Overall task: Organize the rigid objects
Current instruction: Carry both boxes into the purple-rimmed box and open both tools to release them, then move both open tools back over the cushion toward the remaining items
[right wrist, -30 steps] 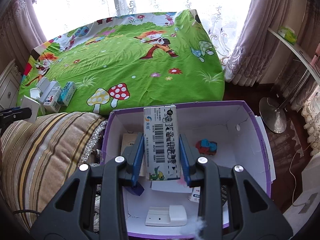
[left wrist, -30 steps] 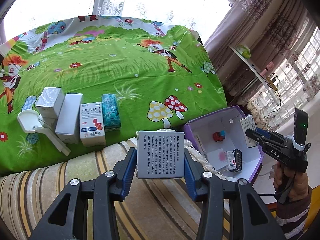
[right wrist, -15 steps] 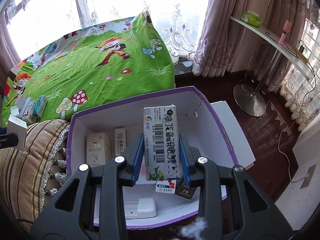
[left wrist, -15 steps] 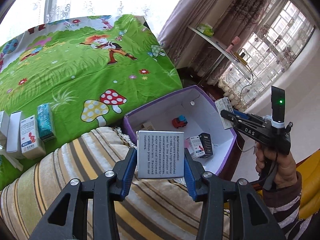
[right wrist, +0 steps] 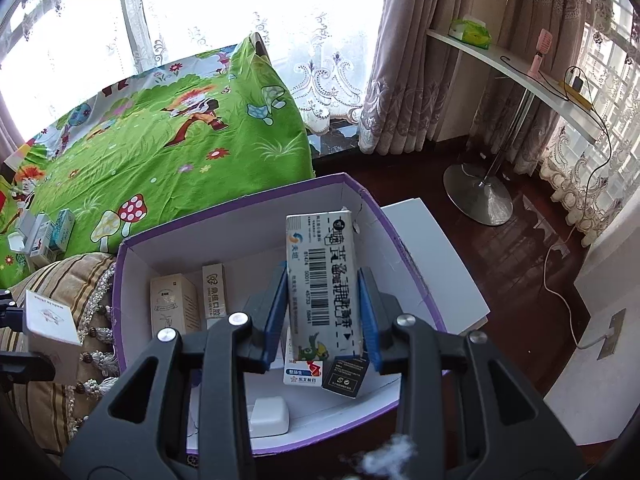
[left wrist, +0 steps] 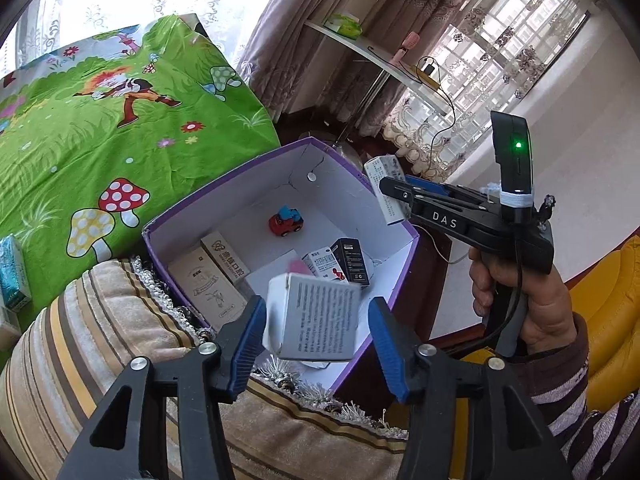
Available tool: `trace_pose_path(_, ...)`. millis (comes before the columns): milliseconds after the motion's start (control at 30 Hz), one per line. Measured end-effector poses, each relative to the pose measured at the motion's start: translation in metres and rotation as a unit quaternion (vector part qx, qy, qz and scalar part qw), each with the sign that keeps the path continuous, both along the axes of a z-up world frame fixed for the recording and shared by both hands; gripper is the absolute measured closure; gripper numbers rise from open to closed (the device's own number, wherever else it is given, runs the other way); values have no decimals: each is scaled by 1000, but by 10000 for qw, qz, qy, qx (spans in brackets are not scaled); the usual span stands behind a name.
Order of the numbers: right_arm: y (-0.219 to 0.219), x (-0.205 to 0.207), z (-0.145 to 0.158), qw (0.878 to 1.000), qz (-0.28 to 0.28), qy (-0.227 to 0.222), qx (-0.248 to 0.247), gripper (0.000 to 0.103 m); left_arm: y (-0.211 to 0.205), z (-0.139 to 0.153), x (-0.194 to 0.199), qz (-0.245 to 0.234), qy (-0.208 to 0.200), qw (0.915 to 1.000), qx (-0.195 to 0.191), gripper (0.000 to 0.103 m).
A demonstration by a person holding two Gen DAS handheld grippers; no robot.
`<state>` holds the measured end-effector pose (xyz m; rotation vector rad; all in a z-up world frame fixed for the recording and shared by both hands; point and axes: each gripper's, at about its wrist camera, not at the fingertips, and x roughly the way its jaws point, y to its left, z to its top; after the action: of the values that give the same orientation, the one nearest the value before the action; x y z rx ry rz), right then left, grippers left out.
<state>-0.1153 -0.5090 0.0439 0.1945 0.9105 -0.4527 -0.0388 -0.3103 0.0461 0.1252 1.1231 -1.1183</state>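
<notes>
A purple box (left wrist: 240,196) with white walls stands open between a striped cushion and the floor. Inside lie a red toy car (left wrist: 285,221), two beige cartons (left wrist: 206,284), a black carton (left wrist: 352,260) and a white-blue medicine carton (left wrist: 322,262). My left gripper (left wrist: 316,320) hangs over its near edge. Its jaws are opening, and a grey printed carton (left wrist: 316,300) sits tilted and blurred between them, clear of the right pad. My right gripper (right wrist: 322,276) is above the purple box (right wrist: 240,232), its jaws opening. A barcode carton (right wrist: 322,264) leans loose between its pads.
A striped cushion (left wrist: 100,340) lies against the box's left side. Behind it is a bed with a green cartoon sheet (left wrist: 100,140), with several cartons (right wrist: 44,236) on it. A round metal stand base (right wrist: 476,192) and a cable are on the dark floor. A yellow seat (left wrist: 612,320) is at right.
Both grippers have swung from the bed side to over the purple box. The left jaws have widened and the grey carton has tipped free. The barcode carton has tilted in the right jaws.
</notes>
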Motion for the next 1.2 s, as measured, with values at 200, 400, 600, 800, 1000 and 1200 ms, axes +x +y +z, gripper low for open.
trace_pose_path(200, 2, 1, 4, 10000, -41, -51, -18, 37, 4, 0, 2, 67, 60, 10000, -42, 39)
trace_pose_path(400, 11, 4, 11, 10000, 43, -62, -51, 32, 18, 0, 10, 297, 88, 9995, -103, 39)
trace_pose_path(600, 32, 14, 14, 9993, 348, -96, 33, 27, 44, 3, 20, 695, -123, 9974, -143, 39)
trace_pose_path(800, 63, 29, 17, 9971, 722, -160, 170, 24, 83, 8, 37, 1281, -338, 9910, -164, 39)
trace_pose_path(1000, 96, 49, 16, 9936, 1119, -39, 126, 23, 132, 5, 53, 1871, -336, 9815, -228, 39)
trace_pose_path(1200, 126, 67, 14, 9890, 1471, 80, 115, 22, 186, 1, 70, 2499, -193, 9675, -325, 39)
